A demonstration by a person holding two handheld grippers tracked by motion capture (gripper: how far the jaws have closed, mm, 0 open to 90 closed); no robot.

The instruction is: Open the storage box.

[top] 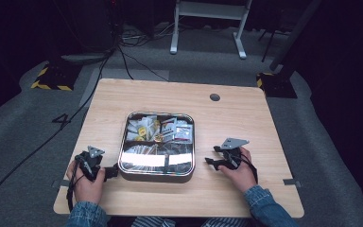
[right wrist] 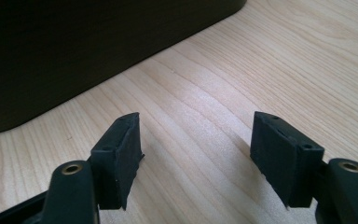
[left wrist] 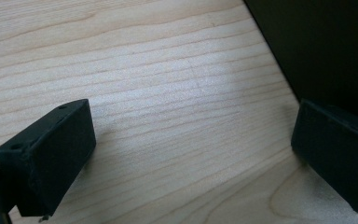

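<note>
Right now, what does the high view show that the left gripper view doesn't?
High view: the whole tin with packets inside, flanked by the left gripper and the right gripper. Left gripper view: the wood grain close up between its own open jaws. Both: the wooden table and the tin's dark side wall.

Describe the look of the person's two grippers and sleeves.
Both the left gripper and the right gripper are black, each topped by a grey three-cornered plate and trailing a black cable. Their jaws are blocky black pads with small screw holes. The sleeves are blue denim.
</note>
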